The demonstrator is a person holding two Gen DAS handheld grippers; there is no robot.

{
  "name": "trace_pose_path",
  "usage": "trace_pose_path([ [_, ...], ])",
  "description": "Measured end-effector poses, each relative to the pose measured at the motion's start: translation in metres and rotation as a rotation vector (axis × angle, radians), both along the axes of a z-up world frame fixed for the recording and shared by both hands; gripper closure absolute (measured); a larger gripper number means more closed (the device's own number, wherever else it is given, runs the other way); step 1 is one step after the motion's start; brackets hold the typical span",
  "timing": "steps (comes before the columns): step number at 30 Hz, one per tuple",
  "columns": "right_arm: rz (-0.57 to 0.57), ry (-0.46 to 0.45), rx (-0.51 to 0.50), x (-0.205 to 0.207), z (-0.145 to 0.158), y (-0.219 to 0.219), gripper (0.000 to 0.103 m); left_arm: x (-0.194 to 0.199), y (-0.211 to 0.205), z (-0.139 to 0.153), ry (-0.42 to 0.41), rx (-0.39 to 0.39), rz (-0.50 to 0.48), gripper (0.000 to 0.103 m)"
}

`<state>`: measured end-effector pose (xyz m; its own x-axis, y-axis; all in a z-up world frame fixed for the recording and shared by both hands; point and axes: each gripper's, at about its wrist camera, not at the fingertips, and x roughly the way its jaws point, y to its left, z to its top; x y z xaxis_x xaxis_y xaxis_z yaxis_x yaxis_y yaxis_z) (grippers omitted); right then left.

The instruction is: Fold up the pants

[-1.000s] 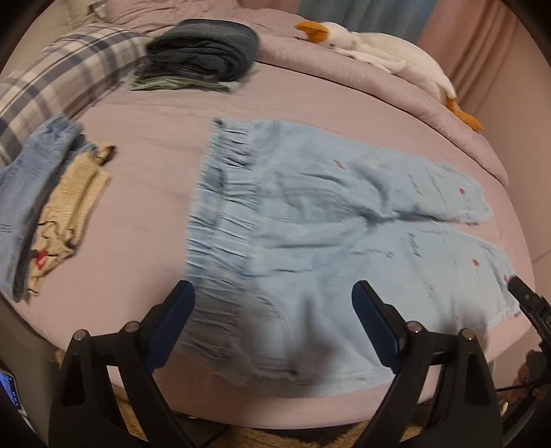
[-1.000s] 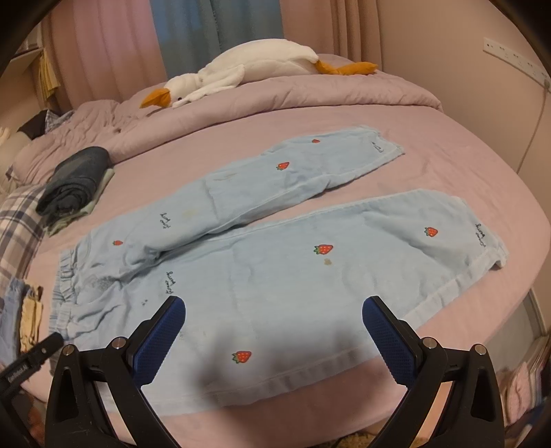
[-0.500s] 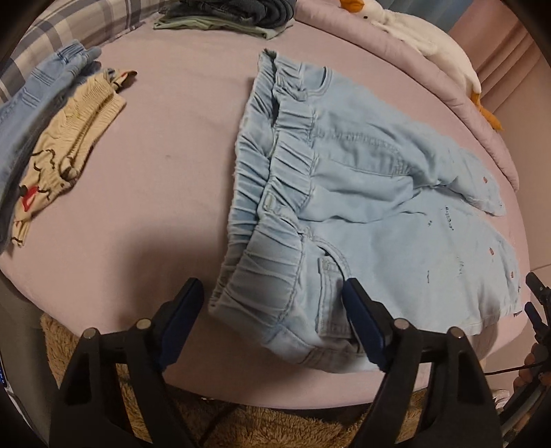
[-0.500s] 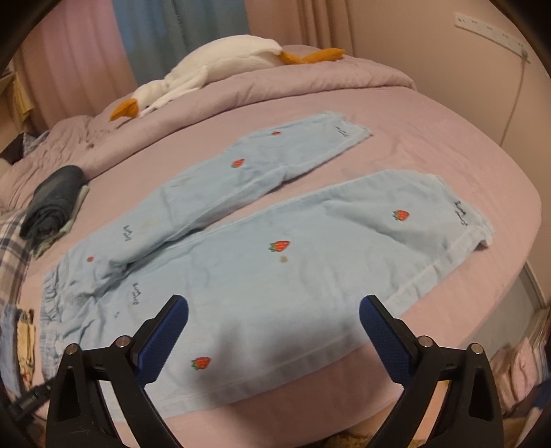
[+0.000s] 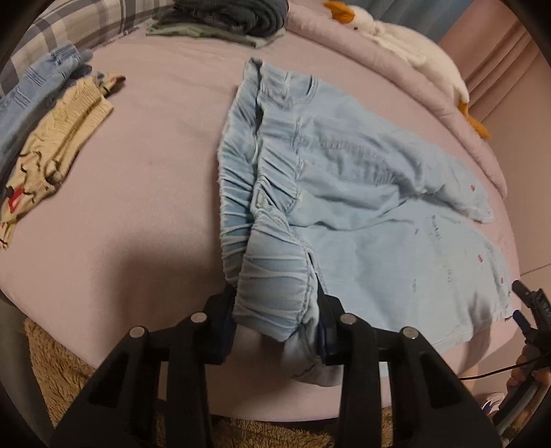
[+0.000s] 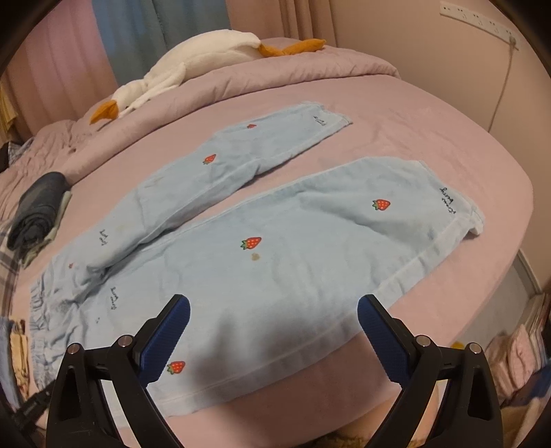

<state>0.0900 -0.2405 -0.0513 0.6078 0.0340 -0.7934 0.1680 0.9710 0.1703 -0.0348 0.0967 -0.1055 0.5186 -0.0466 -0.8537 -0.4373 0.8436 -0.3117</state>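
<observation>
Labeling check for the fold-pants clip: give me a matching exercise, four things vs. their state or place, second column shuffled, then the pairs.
Column 1:
1. left tongs
2. right tongs
3. plush goose
4. dark folded clothes

Column 2:
A. lying on the bunched quilt at the far side of the bed
B. open, above the near leg of the pants
C. stacked near the plaid pillow
D. shut on the waistband

Pairs: 1-D, 2-B, 3-A, 4-C
</observation>
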Motion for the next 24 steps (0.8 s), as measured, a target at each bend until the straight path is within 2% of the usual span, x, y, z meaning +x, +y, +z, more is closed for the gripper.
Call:
trace_pose_path([
  [4,-0.039,-0.013,-0.014,-0.001,0.005,-0.014,0.005,-0.011,0.025,0.02,-0.044,-0.004,0.051,0.067],
  [6,-0.072,-0.017,-0.02,-0.002,0.006,-0.024,0.006,-0.017,0.038,0.024,-0.043,0.027,0.081,0.068],
  [9,-0.123,-0.013,-0.013,-0.002,0.004,-0.041,0.006,-0.026,0.055,0.016,-0.007,0.028,0.109,0.067],
  [11,-0.157,-0.002,0.0,-0.001,0.0,-0.054,0.006,-0.025,0.055,0.006,0.013,0.017,0.107,0.067],
  [13,-0.19,0.02,0.019,0.0,-0.006,-0.068,0.006,-0.023,0.053,0.0,0.04,0.037,0.105,0.065],
  [16,-0.228,0.063,0.022,0.005,-0.014,-0.08,0.006,-0.016,0.044,0.002,0.086,0.131,0.096,0.053],
  [18,-0.232,0.067,0.015,0.007,-0.013,-0.082,0.006,-0.014,0.038,0.01,0.09,0.167,0.094,0.051],
  [20,-0.207,0.051,0.02,0.013,-0.006,-0.081,0.006,-0.019,0.041,0.026,0.063,0.18,0.114,0.04],
  [21,-0.179,0.038,0.041,0.018,0.0,-0.077,0.006,-0.021,0.044,0.037,0.036,0.177,0.13,0.029],
  [22,-0.16,0.029,0.057,0.022,0.004,-0.073,0.006,-0.023,0.047,0.046,0.005,0.17,0.144,0.024],
  [24,-0.091,0.004,0.098,0.037,0.017,-0.061,0.006,-0.021,0.05,0.06,-0.055,0.14,0.154,0.02],
])
